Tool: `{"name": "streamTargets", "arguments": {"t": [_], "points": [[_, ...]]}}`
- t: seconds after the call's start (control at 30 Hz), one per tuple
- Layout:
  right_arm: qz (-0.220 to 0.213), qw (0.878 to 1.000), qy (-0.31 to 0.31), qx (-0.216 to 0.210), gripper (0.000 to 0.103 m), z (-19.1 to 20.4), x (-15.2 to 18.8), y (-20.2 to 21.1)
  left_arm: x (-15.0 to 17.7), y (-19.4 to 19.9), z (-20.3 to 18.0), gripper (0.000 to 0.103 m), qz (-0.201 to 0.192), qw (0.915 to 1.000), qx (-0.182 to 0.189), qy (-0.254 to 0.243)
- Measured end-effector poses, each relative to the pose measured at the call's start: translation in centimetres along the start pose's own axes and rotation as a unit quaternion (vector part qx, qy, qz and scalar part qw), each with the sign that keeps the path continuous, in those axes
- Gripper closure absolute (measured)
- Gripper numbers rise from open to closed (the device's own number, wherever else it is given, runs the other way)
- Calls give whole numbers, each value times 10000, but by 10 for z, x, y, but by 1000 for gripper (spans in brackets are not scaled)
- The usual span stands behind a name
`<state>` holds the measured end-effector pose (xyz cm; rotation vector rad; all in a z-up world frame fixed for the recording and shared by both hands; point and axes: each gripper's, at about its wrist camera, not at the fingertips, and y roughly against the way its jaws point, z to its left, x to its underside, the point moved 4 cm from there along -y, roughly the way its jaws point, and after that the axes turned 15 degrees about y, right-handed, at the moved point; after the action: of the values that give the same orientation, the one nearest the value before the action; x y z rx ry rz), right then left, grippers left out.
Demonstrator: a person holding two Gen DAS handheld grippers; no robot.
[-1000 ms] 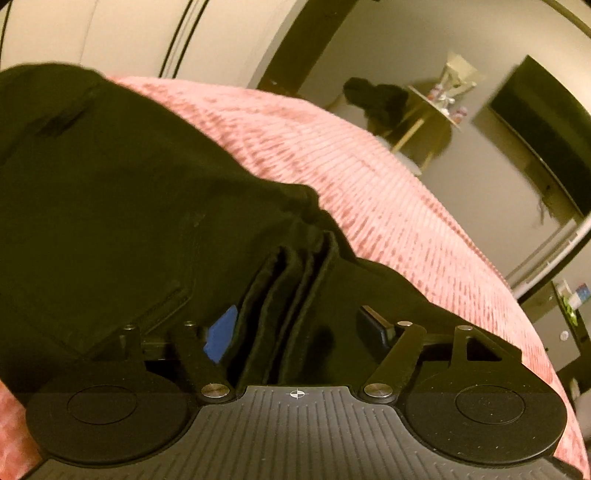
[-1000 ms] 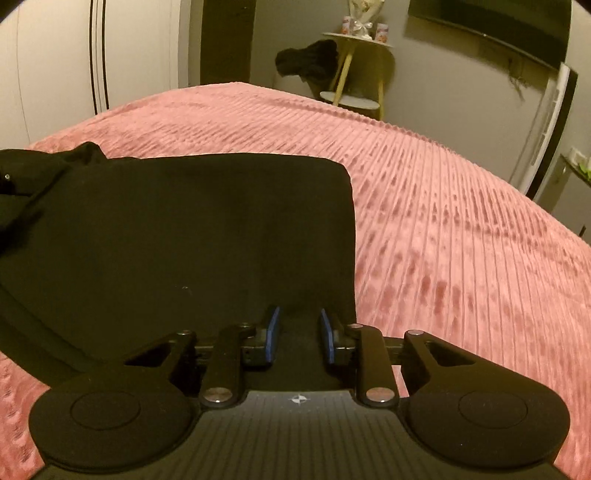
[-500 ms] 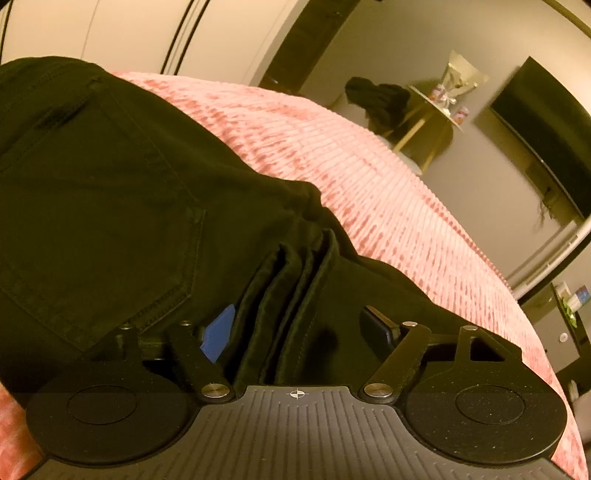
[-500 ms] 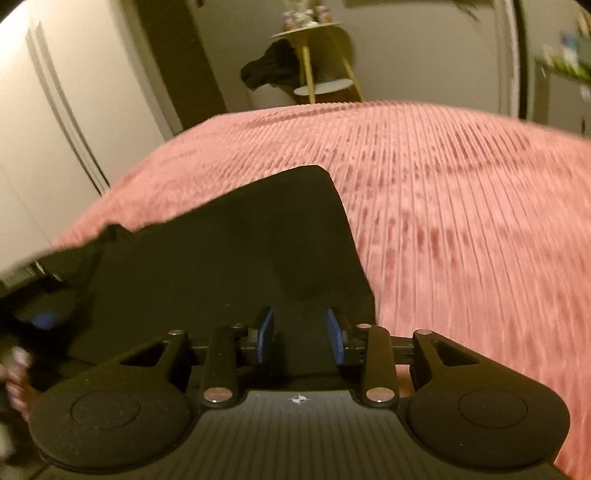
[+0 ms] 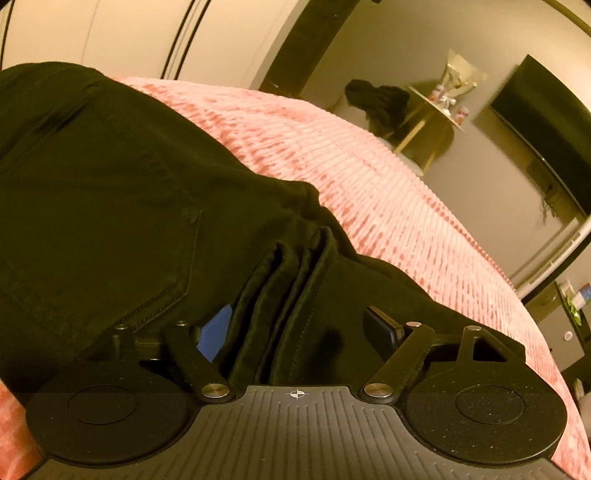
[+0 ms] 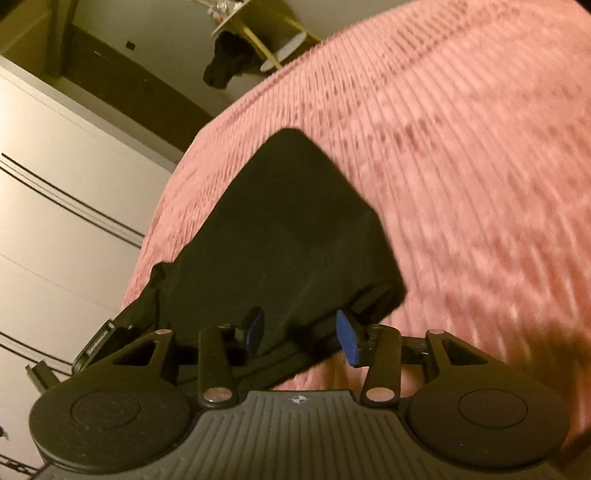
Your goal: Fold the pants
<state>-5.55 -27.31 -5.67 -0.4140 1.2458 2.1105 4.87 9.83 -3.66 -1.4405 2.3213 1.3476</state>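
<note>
The black pants (image 5: 110, 206) lay folded on a pink ribbed bedspread (image 5: 388, 206). In the left wrist view they filled the left and lower middle of the picture, back pocket (image 5: 122, 236) uppermost, and ran from the near edge of the bed up and away to the left, toward the pale wardrobe doors (image 5: 129, 33). A stack of folded layers stood on edge between the fingers of the left gripper (image 5: 299, 332). Its jaws were spread wide and had just been opening further; the blue pad (image 5: 216, 332) on the left lay close against the cloth, while the right finger (image 5: 384, 328) rested on top of the fabric. Whether the pads still pressed the folds could not be told.

In the right wrist view, tilted and blurred, the folded bundle (image 6: 295, 236) tapered away from the camera toward the far edge of the bed, with its near open end low and to the right. The right gripper (image 6: 301, 330) stood part open, its jaws having just been opening, with the near edge of the pants between them. The left blue pad (image 6: 255, 328) touched the cloth; the right blue pad (image 6: 349, 341) stood clear of it. Beyond the bed stood a small side table (image 6: 258, 40) with dark cloth (image 6: 225, 62) hanging from it.
</note>
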Motion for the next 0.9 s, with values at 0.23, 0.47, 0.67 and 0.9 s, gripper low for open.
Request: {"name": "streamTargets", "arguments": {"t": [0.23,0.47,0.67,0.9], "points": [[-192,9992,-341,-34,57,-10,0,-4,1,0,-2,20,-19,10000,-48,-79],[-594,9880,-1421,-139,70,-39,-2,-10,5,0,-5,19,-61,9996,-165,-240],[-790,9807,-1758,-329,95,-41,-9,-17,6,6,-9,17,-83,9995,104,-284],[-883,9615,-2591,-226,96,-71,-5,-11,9,-7,-11,14,229,9992,168,-292]]}}
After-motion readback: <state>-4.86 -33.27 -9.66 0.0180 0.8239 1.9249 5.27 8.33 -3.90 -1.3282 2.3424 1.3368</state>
